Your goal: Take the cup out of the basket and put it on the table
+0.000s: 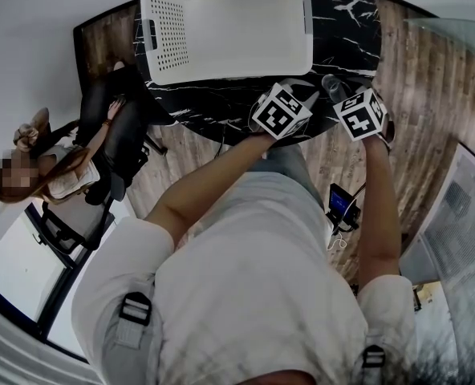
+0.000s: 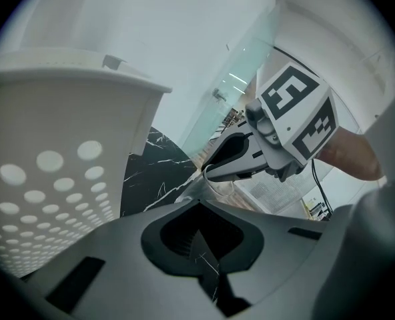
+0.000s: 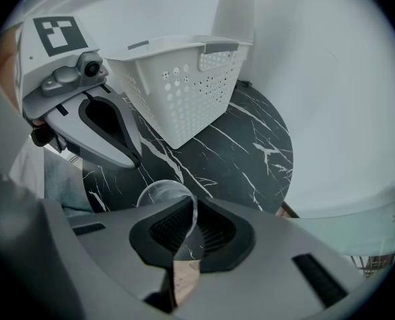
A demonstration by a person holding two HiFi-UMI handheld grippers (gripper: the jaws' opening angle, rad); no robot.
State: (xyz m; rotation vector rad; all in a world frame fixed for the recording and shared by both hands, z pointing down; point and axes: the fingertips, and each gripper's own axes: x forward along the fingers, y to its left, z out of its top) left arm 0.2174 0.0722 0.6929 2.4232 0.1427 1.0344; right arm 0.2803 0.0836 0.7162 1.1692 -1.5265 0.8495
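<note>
My right tongs [image 3: 184, 242] grip the clear cup [image 3: 159, 195] by its wall over the bench [image 3: 251, 152], outside the basket [image 3: 184, 92]; my left tongs [image 2: 201, 249] are closed, empty

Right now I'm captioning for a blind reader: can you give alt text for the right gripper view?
The right gripper has its jaws shut on the wall of a clear cup, with a black marble table beneath. On the table behind stands a white perforated basket, and the left gripper hangs at upper left.
</note>
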